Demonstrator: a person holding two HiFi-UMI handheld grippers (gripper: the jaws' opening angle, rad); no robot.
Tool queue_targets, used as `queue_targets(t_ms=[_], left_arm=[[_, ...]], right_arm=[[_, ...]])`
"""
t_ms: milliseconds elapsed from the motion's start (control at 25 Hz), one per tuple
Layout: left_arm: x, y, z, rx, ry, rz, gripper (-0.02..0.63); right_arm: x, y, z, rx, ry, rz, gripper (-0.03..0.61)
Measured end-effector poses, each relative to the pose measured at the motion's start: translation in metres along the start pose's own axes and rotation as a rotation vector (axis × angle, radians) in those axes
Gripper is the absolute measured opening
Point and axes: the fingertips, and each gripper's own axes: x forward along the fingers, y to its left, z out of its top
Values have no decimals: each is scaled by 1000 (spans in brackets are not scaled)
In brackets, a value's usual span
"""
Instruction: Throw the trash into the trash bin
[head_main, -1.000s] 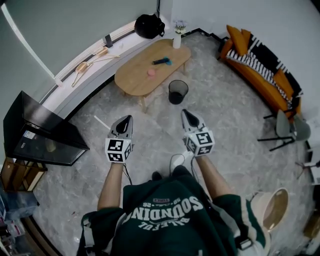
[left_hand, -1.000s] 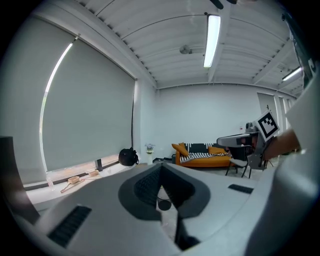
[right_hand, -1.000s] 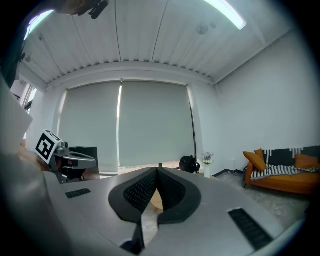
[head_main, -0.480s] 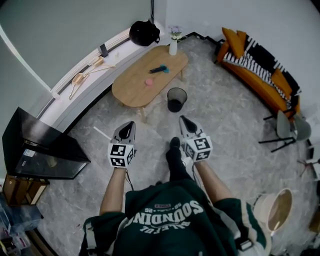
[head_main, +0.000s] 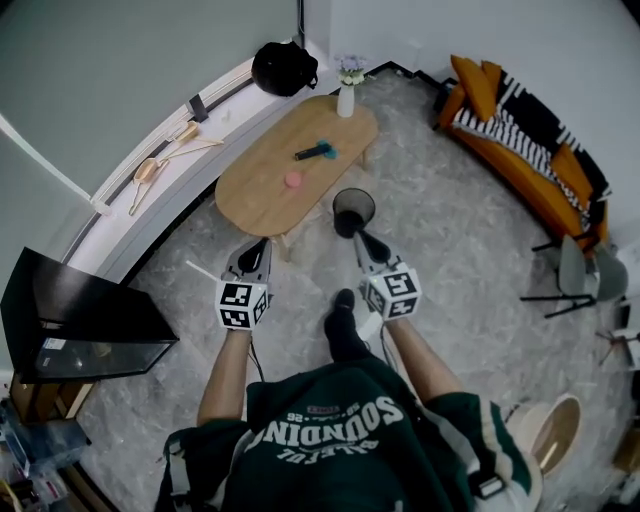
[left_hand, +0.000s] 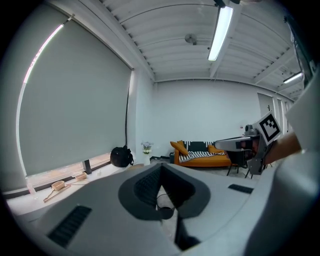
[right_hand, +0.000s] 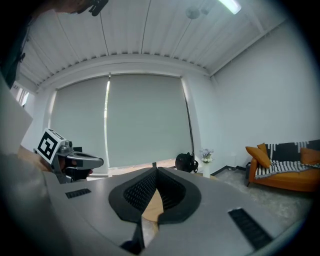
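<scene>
On the oval wooden table (head_main: 260, 185) lie a small pink thing (head_main: 293, 179) and a blue-and-black thing (head_main: 318, 152). The black mesh trash bin (head_main: 353, 211) stands on the floor at the table's near right side. My left gripper (head_main: 256, 244) is shut and empty, its tip just short of the table's near edge. The right gripper (head_main: 359, 239) is also shut and empty, with its tip right beside the bin. In the left gripper view the bin (left_hand: 164, 210) shows below the closed jaws of that gripper (left_hand: 161, 167). The table's wood (right_hand: 152, 207) shows below the right gripper (right_hand: 155, 172).
A white vase (head_main: 345, 98) stands at the table's far end. A black bag (head_main: 278, 68) and wooden tools (head_main: 160, 160) lie on the window ledge. An orange sofa (head_main: 520, 120) is at the right, a grey chair (head_main: 575, 270) nearer, a black cabinet (head_main: 80, 320) at the left.
The person has walked forward; both grippers have come closer to the table and the bin. The right gripper's tip now sits next to the bin.
</scene>
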Motion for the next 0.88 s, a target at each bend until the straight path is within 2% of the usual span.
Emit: queue_targets(t_ms=[280, 480, 680, 880], left_arm=[[115, 40, 37, -10, 20, 31, -2], [183, 66, 56, -22, 30, 47, -2], [229, 75, 62, -21, 56, 35, -2], [263, 101, 73, -20, 59, 24, -2]], right_arm=[[106, -84, 32, -3, 17, 44, 2], [170, -126, 54, 1, 19, 86, 2], [210, -160, 60, 5, 33, 94, 2], [244, -173, 66, 14, 42, 81, 2]])
